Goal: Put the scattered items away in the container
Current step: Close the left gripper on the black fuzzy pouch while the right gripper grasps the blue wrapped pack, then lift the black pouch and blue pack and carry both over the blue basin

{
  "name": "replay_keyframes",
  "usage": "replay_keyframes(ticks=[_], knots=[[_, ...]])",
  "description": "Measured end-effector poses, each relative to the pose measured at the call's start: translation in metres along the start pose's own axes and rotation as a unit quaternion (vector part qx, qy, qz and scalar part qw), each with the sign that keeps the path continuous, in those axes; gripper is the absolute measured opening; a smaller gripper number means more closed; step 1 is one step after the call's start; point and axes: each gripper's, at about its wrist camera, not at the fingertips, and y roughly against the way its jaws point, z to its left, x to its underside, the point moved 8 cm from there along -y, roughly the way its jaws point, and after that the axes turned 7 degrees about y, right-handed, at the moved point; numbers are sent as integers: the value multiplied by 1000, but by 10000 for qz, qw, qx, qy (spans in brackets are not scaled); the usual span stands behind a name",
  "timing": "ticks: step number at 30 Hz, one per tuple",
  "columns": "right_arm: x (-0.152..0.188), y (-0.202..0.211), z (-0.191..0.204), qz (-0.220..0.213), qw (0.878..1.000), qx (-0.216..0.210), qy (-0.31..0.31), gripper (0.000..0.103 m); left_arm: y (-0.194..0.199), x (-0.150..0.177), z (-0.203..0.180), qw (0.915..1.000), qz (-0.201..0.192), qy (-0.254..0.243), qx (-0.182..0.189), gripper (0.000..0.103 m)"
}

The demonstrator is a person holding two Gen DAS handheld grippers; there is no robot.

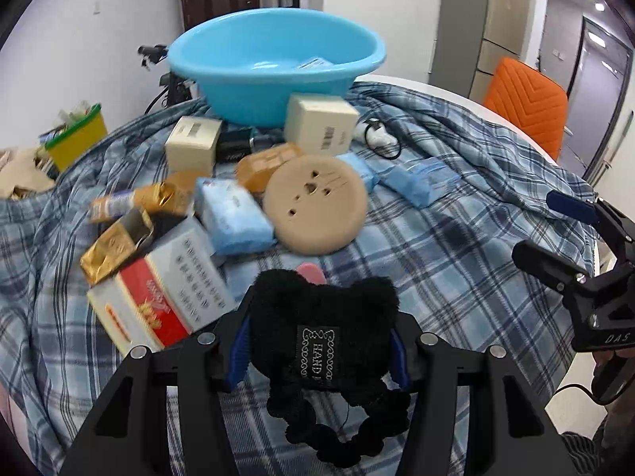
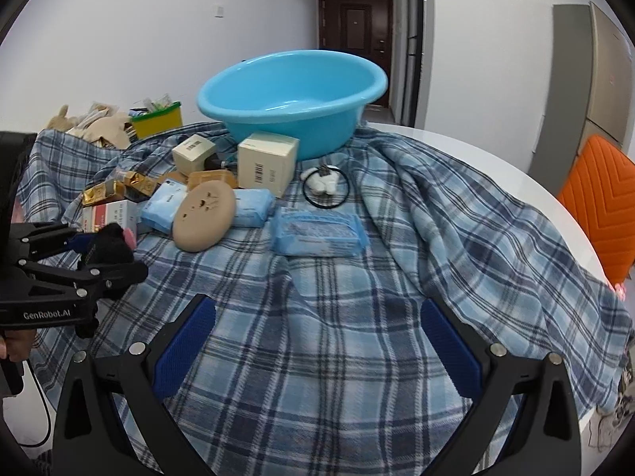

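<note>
My left gripper (image 1: 319, 347) pinches a fuzzy black toy (image 1: 325, 317); my right gripper (image 2: 317, 341) is spread. Two cream cartons (image 2: 268, 164) front the smooth round basin (image 2: 291, 99).

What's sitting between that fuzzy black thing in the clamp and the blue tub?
In the left wrist view, between the black plush toy and the blue basin lie a tan round cushion and, further back, a cream box.

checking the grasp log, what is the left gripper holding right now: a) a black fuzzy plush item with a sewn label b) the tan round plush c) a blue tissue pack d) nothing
a: the left gripper has its jaws closed on the black fuzzy plush item, whose sewn label faces the left wrist camera; the tan round plush lies apart on the plaid cloth.
</note>
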Motion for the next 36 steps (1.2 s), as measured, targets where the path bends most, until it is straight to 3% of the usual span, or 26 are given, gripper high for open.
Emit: replay_keyframes(ticks=[8,12,20,23,29,30,31,36], knots=[[-36,-25,-6,-64,9999,-6,102,103,9,0,11,9997,-179,159,-84,58],[-49,-52,-15,121,9999,55,61,103,11,2,10,9996,-170,205,-18,58],[-37,-107,-15,798,9967,-114,35,103,12,7,18,9996,-150,250,-53,58],[-32,-115,-18,901,9959,10,8,103,10,9,20,9996,-131,246,-66,58],[-29,-120,-19,981,9951,-137,-75,103,4,15,22,9997,-17,245,-64,58],[-29,-120,-18,987,9948,-220,-113,94,4,16,22,9997,-15,247,-60,58],[-30,-118,-18,949,9948,-299,-228,67,4,16,21,9997,-13,252,-51,58],[-39,-98,-13,751,9967,-283,-114,63,4,15,17,9997,-13,225,-15,58]])
